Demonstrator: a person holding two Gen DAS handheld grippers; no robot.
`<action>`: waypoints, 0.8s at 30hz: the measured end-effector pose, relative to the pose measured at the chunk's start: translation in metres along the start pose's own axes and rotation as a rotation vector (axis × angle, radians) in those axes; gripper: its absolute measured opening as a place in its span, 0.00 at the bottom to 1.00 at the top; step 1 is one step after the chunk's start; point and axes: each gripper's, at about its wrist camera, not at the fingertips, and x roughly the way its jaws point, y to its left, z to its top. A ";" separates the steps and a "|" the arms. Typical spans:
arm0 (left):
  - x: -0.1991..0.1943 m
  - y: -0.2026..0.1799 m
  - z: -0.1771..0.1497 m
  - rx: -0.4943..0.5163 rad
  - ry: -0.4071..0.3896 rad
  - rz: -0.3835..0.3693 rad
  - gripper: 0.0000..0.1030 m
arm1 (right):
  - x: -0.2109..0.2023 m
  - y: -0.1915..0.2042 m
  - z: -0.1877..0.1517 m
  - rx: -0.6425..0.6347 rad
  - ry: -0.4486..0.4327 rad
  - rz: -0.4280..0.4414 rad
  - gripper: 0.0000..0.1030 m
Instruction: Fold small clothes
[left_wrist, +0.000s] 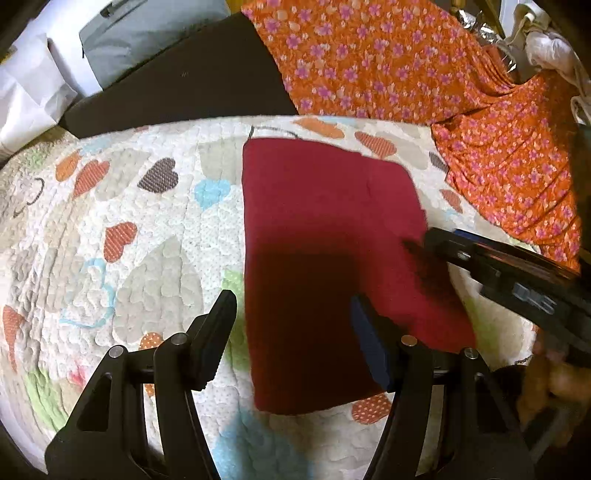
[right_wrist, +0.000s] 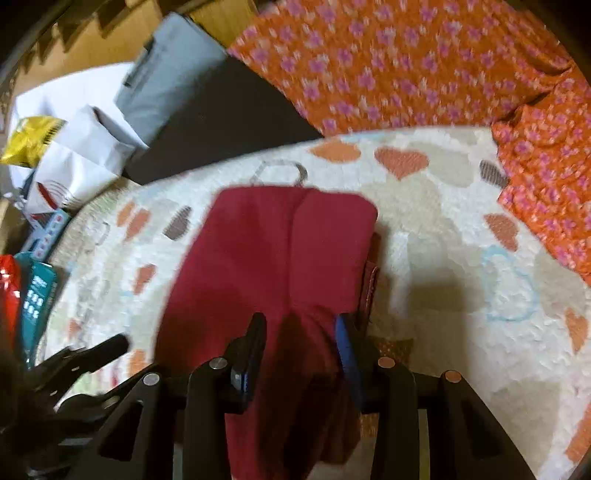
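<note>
Your heart-print quilt (left_wrist: 155, 236) spreads widest, with open quilt to the left of the cloth; its far edge meets a dark slab (left_wrist: 192, 88), and the orange flowered fabric (left_wrist: 406, 62) crowds the far right corner. The dark red garment (left_wrist: 325, 236) lies on the quilt's middle as a folded rectangle, smooth, with a centre crease showing in your right wrist view. Your left gripper (left_wrist: 295, 328) hovers released over its near left edge, gripping nothing. Your right gripper (right_wrist: 301, 332) is spread, red cloth bunched between its fingers; whether it pinches, you cannot tell.
</note>
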 end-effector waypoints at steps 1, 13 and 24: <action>-0.004 -0.002 0.000 0.004 -0.009 0.010 0.62 | -0.014 0.002 -0.004 -0.005 -0.023 -0.003 0.41; -0.054 -0.007 -0.004 -0.016 -0.127 0.062 0.62 | -0.082 0.031 -0.015 -0.011 -0.213 -0.090 0.48; -0.075 -0.008 -0.006 0.003 -0.178 0.102 0.62 | -0.095 0.045 -0.023 -0.035 -0.216 -0.077 0.49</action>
